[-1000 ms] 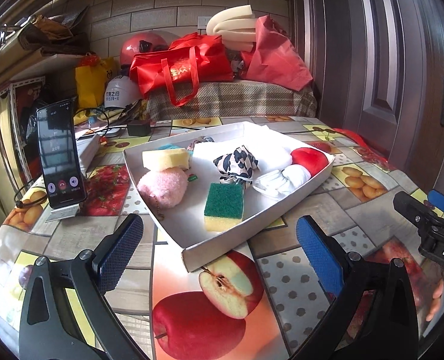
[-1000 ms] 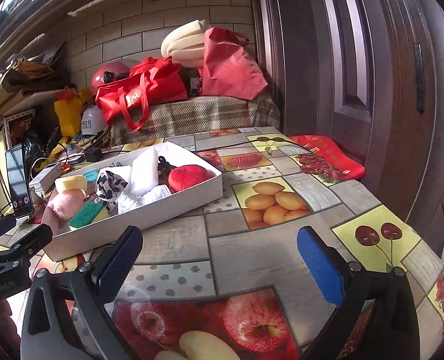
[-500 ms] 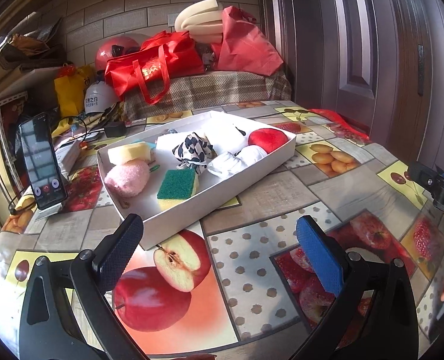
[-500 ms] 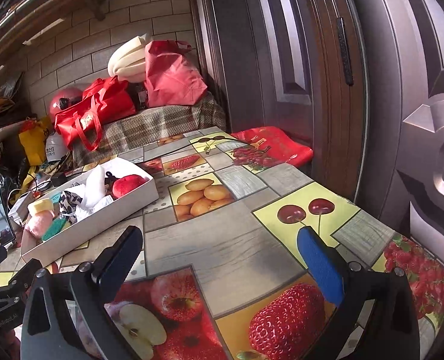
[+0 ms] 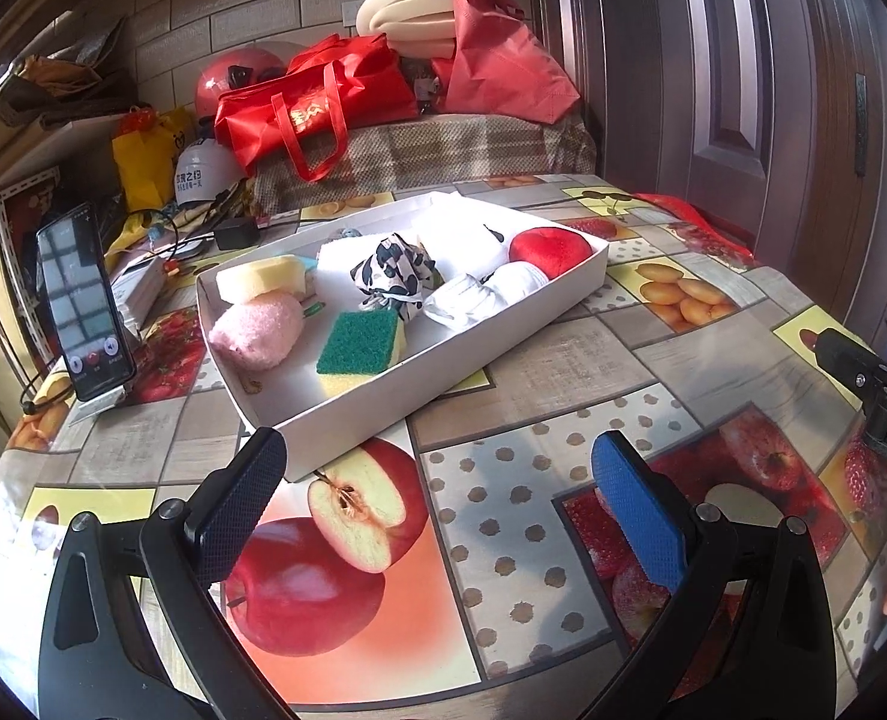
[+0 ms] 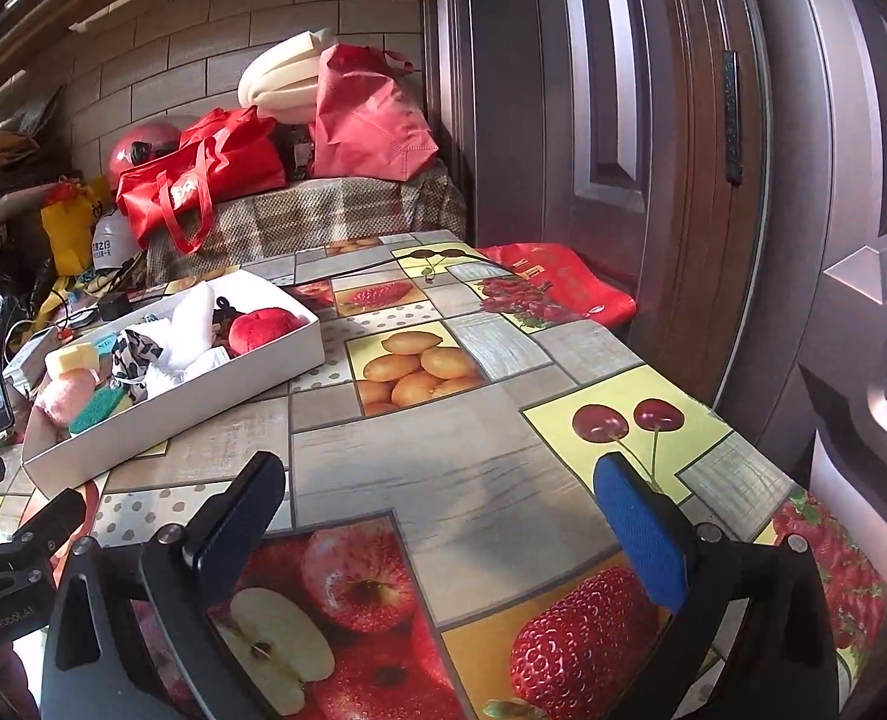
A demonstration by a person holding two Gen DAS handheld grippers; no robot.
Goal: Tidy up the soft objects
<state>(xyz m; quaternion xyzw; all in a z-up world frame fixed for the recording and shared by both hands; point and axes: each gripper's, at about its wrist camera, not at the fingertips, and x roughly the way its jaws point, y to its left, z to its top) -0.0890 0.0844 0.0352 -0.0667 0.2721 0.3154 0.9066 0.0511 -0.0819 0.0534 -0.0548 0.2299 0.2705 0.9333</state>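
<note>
Both tongs, left (image 5: 437, 480) and right (image 6: 440, 501), gape wide apart, holding nothing, above the fruit-print table (image 6: 473, 480).

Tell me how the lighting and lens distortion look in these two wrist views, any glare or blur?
Left wrist view: strong sunlight puts glare on the glossy tablecloth at the lower left edge; the white tray and its contents are sharp. Right wrist view: fisheye bends the door and darkens the corners; the open right gripper casts a soft shadow.
</note>
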